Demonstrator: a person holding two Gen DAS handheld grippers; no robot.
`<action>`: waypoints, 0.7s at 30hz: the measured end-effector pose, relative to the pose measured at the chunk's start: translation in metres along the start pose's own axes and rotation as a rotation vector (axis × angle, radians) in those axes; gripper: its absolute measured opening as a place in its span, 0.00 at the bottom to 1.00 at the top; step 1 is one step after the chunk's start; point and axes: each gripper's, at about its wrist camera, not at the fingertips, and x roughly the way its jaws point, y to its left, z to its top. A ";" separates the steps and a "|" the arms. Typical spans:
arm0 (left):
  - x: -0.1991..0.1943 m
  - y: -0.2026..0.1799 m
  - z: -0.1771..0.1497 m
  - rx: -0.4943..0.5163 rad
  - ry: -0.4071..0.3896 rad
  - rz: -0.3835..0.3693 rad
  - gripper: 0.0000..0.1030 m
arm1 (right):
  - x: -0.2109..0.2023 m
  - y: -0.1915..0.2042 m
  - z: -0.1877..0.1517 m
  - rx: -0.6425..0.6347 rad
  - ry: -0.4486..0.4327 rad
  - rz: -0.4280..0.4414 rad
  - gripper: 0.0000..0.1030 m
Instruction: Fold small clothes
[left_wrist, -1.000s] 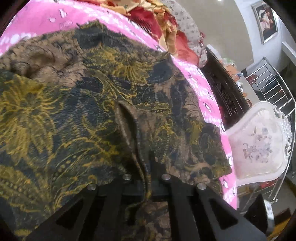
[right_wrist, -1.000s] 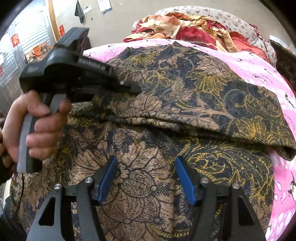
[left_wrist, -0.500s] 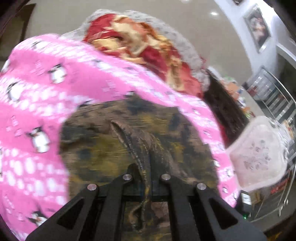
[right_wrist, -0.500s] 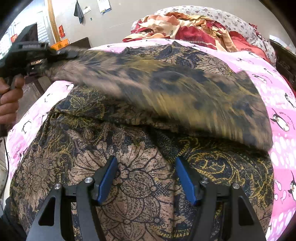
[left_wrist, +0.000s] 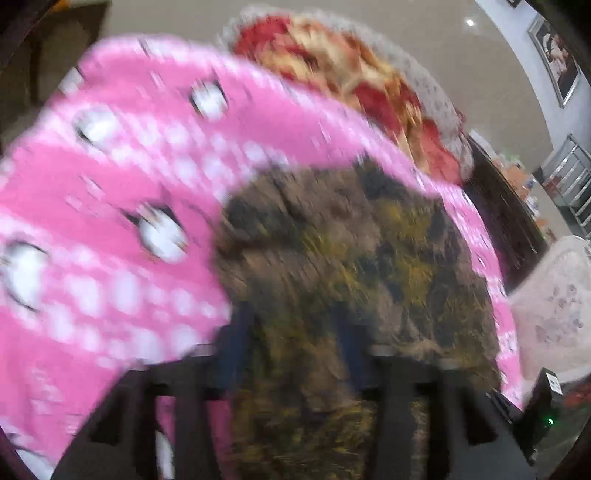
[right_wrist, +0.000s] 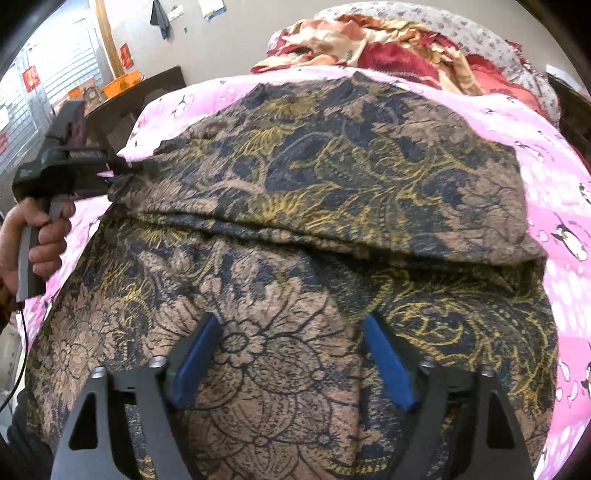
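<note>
A brown cloth (right_wrist: 295, 258) with black and yellow flower print lies spread on a pink sheet (right_wrist: 554, 206) and fills most of the right wrist view. Its far part is folded over toward the camera, so a doubled layer crosses the middle of the frame, with the fold edge running from left of centre down to the right edge.

The right gripper (right_wrist: 291, 354) sits at the bottom centre, over the near single layer of the cloth. Its jaws stand spread, the blue pads (right_wrist: 388, 362) well apart with bare cloth between them, pinching nothing.

At the left edge of that view a hand (right_wrist: 33, 236) holds the left gripper (right_wrist: 118, 173), whose tip meets the left corner of the folded layer. From this side the jaw gap is too small to make out.

The left wrist view is heavily blurred. The left gripper (left_wrist: 291, 332) shows at the bottom centre with its two dark fingers apart, and the cloth (left_wrist: 354, 266) lies between and beyond them, in the centre and right of the frame. The sheet (left_wrist: 110, 206), printed with penguins, fills the left half. At the top a red and cream blanket (left_wrist: 354, 74) is heaped past the sheet, and a pale chair (left_wrist: 554, 302) stands at the right edge.
</note>
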 end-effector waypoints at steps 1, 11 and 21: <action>-0.008 0.002 0.003 -0.002 -0.040 0.020 0.63 | 0.002 0.003 0.001 -0.013 0.015 0.003 0.96; 0.001 -0.053 -0.006 0.114 -0.097 0.064 0.62 | 0.006 0.022 0.018 -0.052 0.080 -0.070 0.68; 0.042 -0.063 -0.023 0.103 -0.017 0.159 0.55 | 0.012 -0.083 0.065 0.109 0.071 -0.293 0.12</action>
